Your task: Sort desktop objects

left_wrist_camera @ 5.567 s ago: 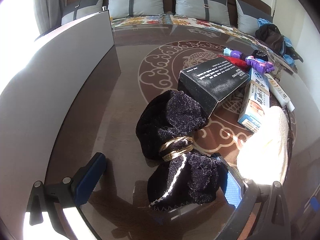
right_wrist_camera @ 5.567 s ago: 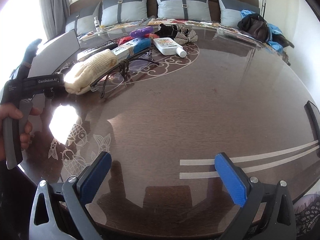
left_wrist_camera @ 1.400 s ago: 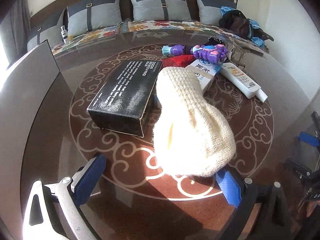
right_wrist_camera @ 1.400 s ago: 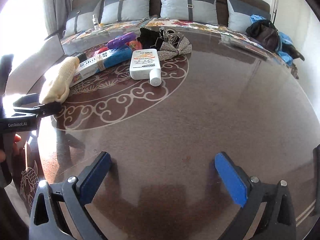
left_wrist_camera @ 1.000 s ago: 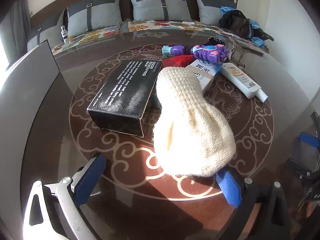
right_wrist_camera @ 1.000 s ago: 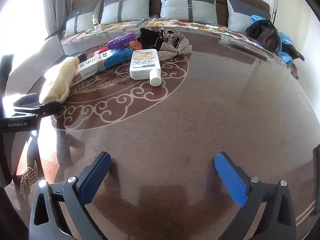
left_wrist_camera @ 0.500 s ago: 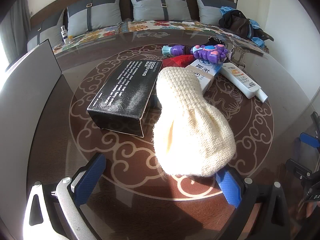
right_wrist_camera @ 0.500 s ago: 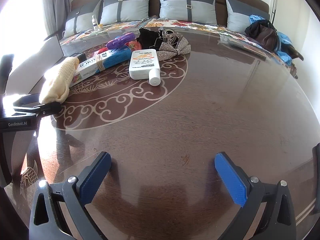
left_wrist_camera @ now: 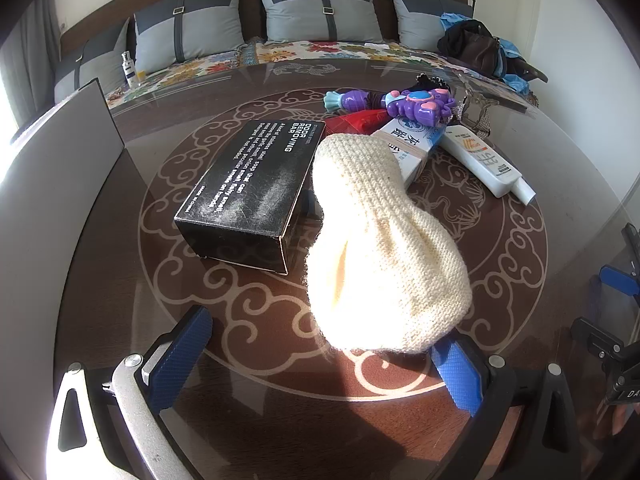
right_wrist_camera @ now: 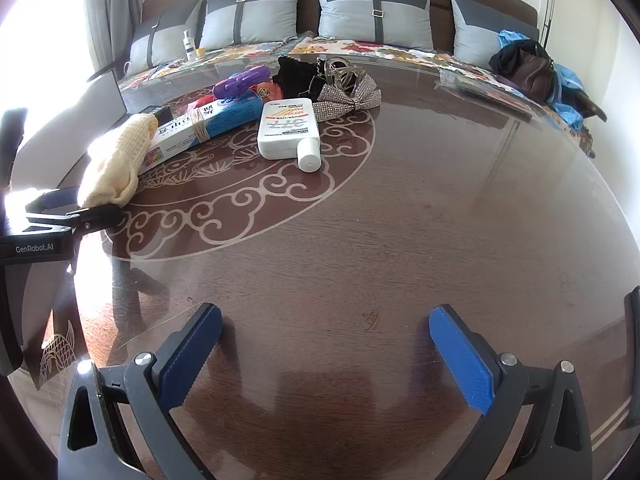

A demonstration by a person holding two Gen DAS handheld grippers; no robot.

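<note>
Left wrist view: we are holding our left claw wide at the near end of the cream sock, which is lying on the bench beside the black box; closing off-centre could pinch only loose knit and drag it.

Right wrist view: we are hovering our right claw wide and empty over bare bench, well apart from the bottle.
</note>
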